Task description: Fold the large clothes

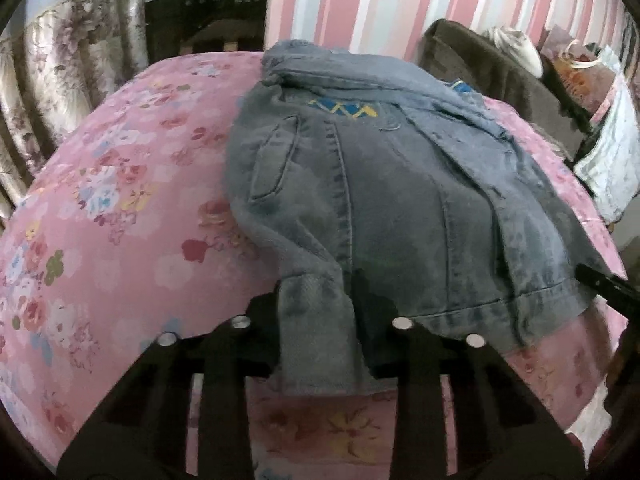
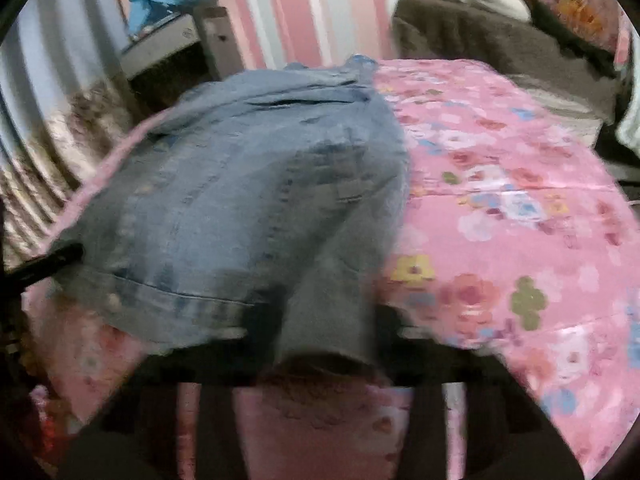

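Observation:
A grey-blue denim jacket [image 1: 384, 200] lies on a bed with a pink floral sheet [image 1: 120, 200]. It has blue and yellow embroidery near the collar. My left gripper [image 1: 316, 320] is shut on the jacket's near hem corner, the cloth bunched between the black fingers. In the right wrist view the jacket [image 2: 240, 200] lies left of centre on the sheet [image 2: 500, 200]. My right gripper [image 2: 324, 340] is shut on the near hem; this view is blurred. The right gripper's black tip shows at the left wrist view's right edge [image 1: 604, 284].
A brown blanket [image 1: 500, 72] and white items lie at the bed's far right. A pink striped wall [image 1: 380, 0] is behind. Floral curtains [image 1: 60, 80] hang at left. A dark cabinet with a silver appliance [image 1: 204, 0] stands beyond the bed.

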Action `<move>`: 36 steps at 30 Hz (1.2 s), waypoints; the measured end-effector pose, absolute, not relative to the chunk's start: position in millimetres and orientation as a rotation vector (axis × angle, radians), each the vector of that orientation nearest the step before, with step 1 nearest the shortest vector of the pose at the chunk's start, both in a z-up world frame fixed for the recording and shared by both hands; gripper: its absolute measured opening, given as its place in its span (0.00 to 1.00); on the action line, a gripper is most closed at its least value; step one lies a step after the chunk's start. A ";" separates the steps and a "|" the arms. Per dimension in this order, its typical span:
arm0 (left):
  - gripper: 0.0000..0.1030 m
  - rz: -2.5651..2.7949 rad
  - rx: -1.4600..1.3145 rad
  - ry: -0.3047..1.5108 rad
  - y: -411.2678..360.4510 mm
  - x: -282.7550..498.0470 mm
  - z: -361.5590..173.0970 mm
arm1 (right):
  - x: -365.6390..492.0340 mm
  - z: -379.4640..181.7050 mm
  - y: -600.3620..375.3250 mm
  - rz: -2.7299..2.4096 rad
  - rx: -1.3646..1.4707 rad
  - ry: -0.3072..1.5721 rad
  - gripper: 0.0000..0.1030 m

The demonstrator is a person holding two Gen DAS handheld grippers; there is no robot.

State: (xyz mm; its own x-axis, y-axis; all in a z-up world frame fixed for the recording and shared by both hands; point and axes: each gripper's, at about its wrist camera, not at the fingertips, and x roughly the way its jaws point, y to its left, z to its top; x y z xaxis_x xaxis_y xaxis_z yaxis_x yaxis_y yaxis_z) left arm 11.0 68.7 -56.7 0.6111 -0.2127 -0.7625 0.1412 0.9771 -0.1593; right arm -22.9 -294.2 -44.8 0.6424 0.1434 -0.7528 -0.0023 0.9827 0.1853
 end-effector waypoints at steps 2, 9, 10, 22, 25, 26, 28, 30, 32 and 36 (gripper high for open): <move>0.19 -0.219 -0.079 0.892 67.6 12.8 -55.8 | -22.3 -43.1 -289.3 0.089 0.147 0.860 0.25; 0.11 -0.268 -0.100 0.868 71.5 26.7 -43.8 | -5.3 -18.3 -280.4 0.127 0.088 0.781 0.22; 0.11 -0.269 -0.090 0.857 71.6 30.8 -39.8 | -2.0 -14.2 -279.8 0.129 0.080 0.770 0.22; 0.11 -0.267 -0.032 0.682 62.6 114.9 45.7 | 90.2 74.9 -275.8 0.088 -0.059 0.568 0.22; 0.11 -0.261 -0.044 0.676 56.9 155.6 63.6 | 130.8 89.6 -279.7 0.067 -0.061 0.558 0.22; 0.11 -0.263 -0.042 0.680 53.7 173.1 69.0 | 143.2 92.9 -281.8 0.065 -0.054 0.559 0.22; 0.11 -0.270 -0.050 0.699 49.7 202.8 74.6 | 171.2 100.0 -287.8 0.056 -0.045 0.562 0.22; 0.11 -0.271 -0.059 0.717 49.0 229.2 77.2 | 199.8 103.7 -293.8 0.052 -0.031 0.575 0.22; 0.11 -0.266 -0.052 0.737 47.0 262.3 77.9 | 231.0 103.0 -297.0 0.046 -0.031 0.605 0.22; 0.11 -0.246 -0.023 0.776 37.7 314.7 67.6 | 288.7 86.5 -298.8 0.036 -0.040 0.679 0.22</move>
State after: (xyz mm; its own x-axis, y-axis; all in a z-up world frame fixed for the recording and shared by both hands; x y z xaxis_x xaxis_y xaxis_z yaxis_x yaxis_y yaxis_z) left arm 314.7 37.7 67.6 0.6866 -0.2277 -0.6904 0.2112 0.9712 -0.1104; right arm 288.7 -298.8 86.5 0.7777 0.0203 -0.6283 -0.0466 0.9986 -0.0254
